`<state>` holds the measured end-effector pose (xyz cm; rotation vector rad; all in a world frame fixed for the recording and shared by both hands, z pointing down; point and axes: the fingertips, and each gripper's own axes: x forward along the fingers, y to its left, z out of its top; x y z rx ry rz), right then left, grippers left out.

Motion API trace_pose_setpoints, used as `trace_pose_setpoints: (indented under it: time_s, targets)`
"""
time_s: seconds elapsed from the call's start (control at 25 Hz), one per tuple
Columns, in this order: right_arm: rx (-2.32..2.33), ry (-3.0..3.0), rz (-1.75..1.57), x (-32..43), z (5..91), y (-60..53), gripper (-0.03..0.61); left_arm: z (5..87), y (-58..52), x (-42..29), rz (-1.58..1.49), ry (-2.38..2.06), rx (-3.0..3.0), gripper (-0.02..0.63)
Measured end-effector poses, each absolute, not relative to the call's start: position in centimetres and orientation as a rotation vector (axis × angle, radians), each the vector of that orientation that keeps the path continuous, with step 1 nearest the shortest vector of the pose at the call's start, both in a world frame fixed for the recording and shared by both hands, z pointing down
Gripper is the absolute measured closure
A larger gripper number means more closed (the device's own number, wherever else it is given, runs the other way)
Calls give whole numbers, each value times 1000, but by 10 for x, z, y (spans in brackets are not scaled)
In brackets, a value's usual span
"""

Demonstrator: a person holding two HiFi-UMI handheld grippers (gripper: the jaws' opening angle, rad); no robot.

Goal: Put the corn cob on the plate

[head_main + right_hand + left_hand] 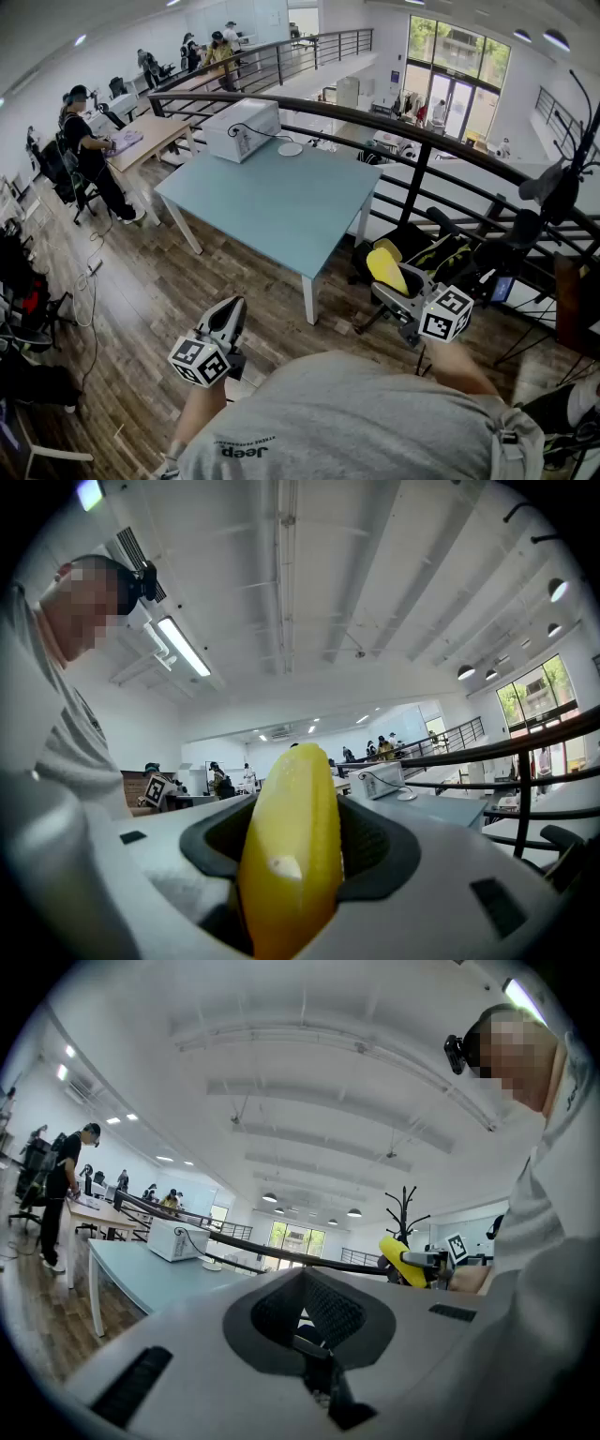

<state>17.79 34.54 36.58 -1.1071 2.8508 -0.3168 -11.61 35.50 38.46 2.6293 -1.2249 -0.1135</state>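
Right gripper is clamped tight on the long yellow corn cob, and the cob pokes out past the jaws. It's up in the air, off to the right of the near corner of the pale blue rectangular table. Left gripper sits on the near side of that table, left of the same corner, jaws together with nothing in them. The small round white plate is at the table's far edge, just beside a white box-shaped appliance, well apart from the cob
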Motion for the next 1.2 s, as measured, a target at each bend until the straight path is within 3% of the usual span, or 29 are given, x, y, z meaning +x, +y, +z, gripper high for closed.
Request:
trace_pose_setpoints:
  time_s: [1.2]
  targets:
    - [-936, 2899, -346, 220, 377, 330, 322, 396, 326, -45, 0, -1256, 2597, 597]
